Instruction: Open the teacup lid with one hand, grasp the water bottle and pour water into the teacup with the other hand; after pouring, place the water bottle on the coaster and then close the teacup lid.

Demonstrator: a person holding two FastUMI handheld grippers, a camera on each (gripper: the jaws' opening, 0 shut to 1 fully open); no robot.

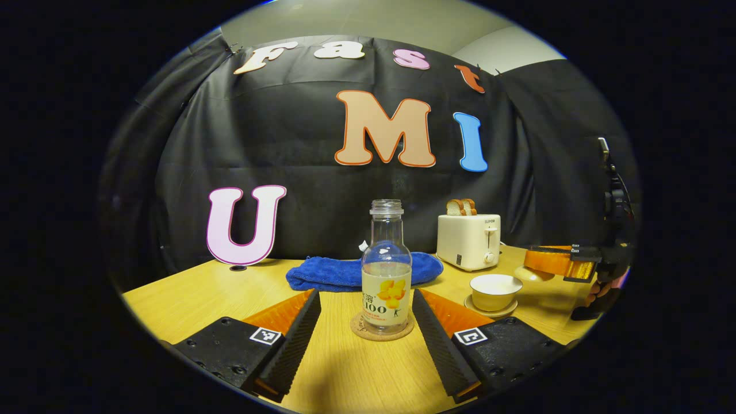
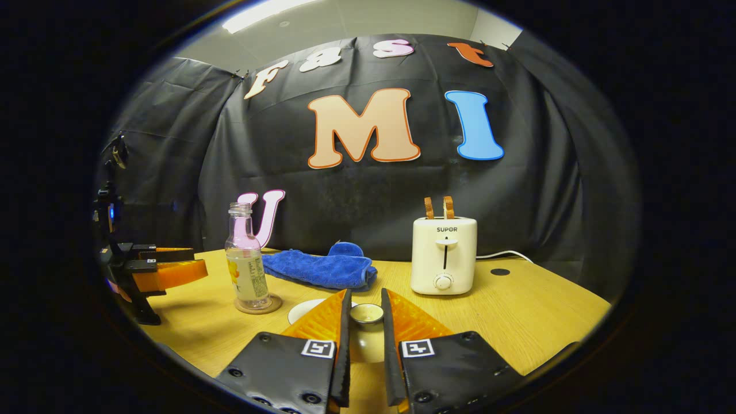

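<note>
Left gripper view: left gripper (image 1: 366,330) spread wide at bottom centre, water bottle (image 1: 386,276) upright on coaster (image 1: 382,330) between the fingers, untouched. Open teacup (image 1: 495,291) on saucer (image 1: 490,310) at lower right; right gripper (image 1: 566,261) hovering above it at right edge.

Right gripper view: right gripper (image 2: 366,322) at bottom centre, pinching teacup lid (image 2: 367,314) between nearly closed fingers. Bottle and coaster at left, beside left gripper (image 2: 172,270).

Likely next: lowering lid level, centred over cup rim, before letting go.
</note>
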